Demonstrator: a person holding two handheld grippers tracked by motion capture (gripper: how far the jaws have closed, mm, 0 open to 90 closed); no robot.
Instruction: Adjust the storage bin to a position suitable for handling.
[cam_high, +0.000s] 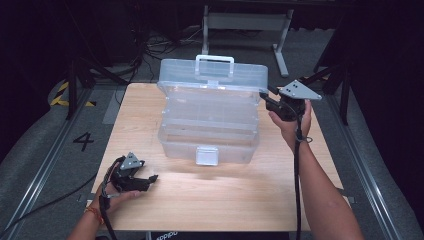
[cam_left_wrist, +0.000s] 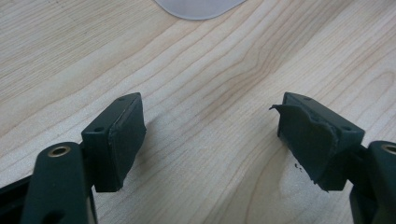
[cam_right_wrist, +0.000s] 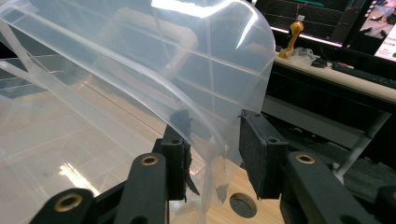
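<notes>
The clear plastic box (cam_high: 210, 117) is sitting at frame center, its lid (cam_right_wrist: 140, 70) edge lying between the right gripper (cam_right_wrist: 212, 154)'s parted jaws; the left gripper (cam_high: 134, 176) is resting open at lower left.

The high view looks forward and down over the whole table (cam_high: 150, 200). The left gripper view sits close above the bare wood, facing along its jaws. The right gripper view presses near the box (cam_right_wrist: 140, 70), which the high view also shows.
</notes>
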